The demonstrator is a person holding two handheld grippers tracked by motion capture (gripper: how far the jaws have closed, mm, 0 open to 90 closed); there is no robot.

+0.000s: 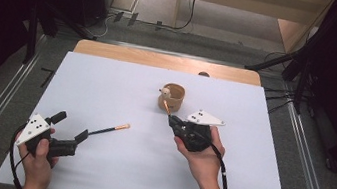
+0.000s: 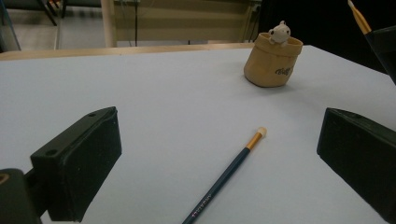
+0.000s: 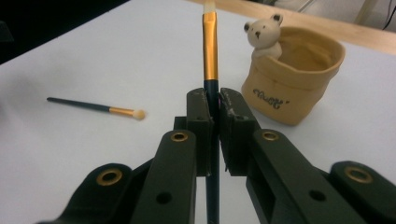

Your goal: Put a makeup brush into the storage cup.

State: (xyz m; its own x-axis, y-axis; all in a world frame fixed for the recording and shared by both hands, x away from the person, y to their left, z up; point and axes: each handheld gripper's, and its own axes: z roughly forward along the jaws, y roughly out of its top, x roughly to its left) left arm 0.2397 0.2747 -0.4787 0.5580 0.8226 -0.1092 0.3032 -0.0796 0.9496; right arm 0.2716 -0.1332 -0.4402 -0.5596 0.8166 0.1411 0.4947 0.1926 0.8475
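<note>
While the right gripper held one pencil near the cup, the state was as below.

Right gripper: jaws closed tight on a dark pencil, gripped partway along the shaft; gold band and eraser end stuck up past the jaw tips, aimed twd the cup.

Left gripper: jaws wide apart, nothing between them; the second pencil's near end lay just ahead of them.

Second pencil: flat on the white table, eraser end pointing twd the cup, well apart from it.

Cup: tan, soft-looking pouch w/ a small bear figure on its rim; upright, at the table's middle, on the far half, just beyond the right gripper. Looked empty inside, as far as the right gripper view showed.

Step, prob.: dropping the held pencil into the cup; second pencil not yet picked up.

Risk 1: pencil tip could catch the rim or the bear instead of the opening, since the approach looked low and slanted; a light cup would prob. tip or slide.

Risk 2: letting go before the pencil was over the mouth would let it fall outside and roll on the smooth table.

Risk 3: left jaws closing on a flat, thin pencil could pinch off-centre, so it spins or skids away.

Risk 4: both grippers heading for the cup at once could bump.
</note>
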